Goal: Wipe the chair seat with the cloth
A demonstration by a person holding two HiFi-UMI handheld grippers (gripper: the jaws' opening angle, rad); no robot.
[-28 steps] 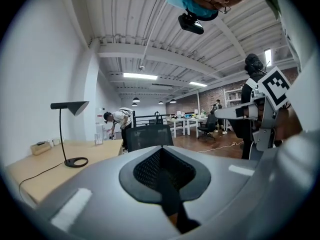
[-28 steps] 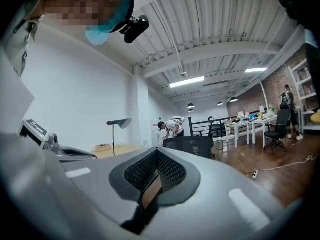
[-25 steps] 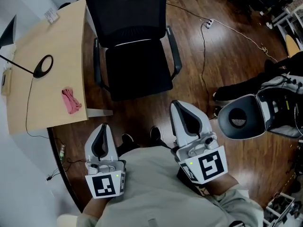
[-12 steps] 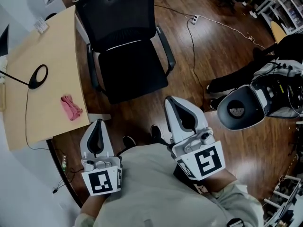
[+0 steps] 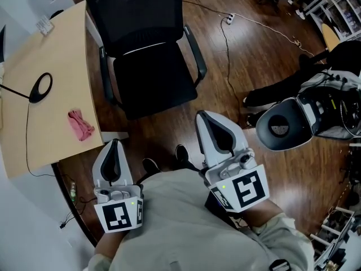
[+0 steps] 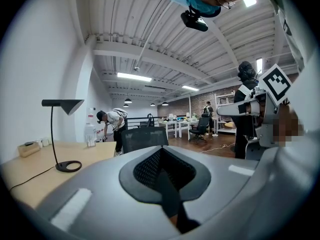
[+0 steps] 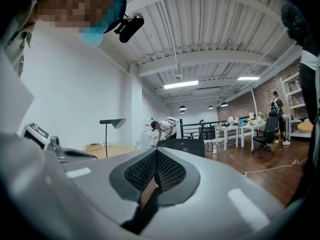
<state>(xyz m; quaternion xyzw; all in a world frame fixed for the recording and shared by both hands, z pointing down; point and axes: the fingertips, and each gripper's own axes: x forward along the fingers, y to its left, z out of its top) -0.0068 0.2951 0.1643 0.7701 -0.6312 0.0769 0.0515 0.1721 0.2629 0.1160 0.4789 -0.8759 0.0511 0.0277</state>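
**A:** What is different from a second ago?

**B:** Very little. The left gripper (image 5: 114, 151) and the right gripper (image 5: 210, 126) are still held close to the person's body, side by side. In the head view the whole room has slid slightly toward the left, and the grippers have hardly shifted against each other. That reads more like the person resettling than a reach.

**A:** Are the jaws holding anything?

**B:** No. Each gripper view shows its two meshed pads pressed together with nothing between them, the same as before.

**A:** And where is the cloth?

**B:** The pink cloth (image 5: 80, 124) lies crumpled on the wooden desk (image 5: 56, 49), ahead of the left gripper and off to its left. It hasn't moved on the desk. The chair seat (image 5: 152, 83) is further ahead, roughly between the lines the two grippers point along, with no cloth on it.

**A:** What does that mean for the wiping?

**B:** Nothing is touching the seat, so no wiping is going on. A cloth lying on the desk and closed, empty grippers fit two stages equally well. Either the cloth is waiting to be fetched, or it has been put down after use.
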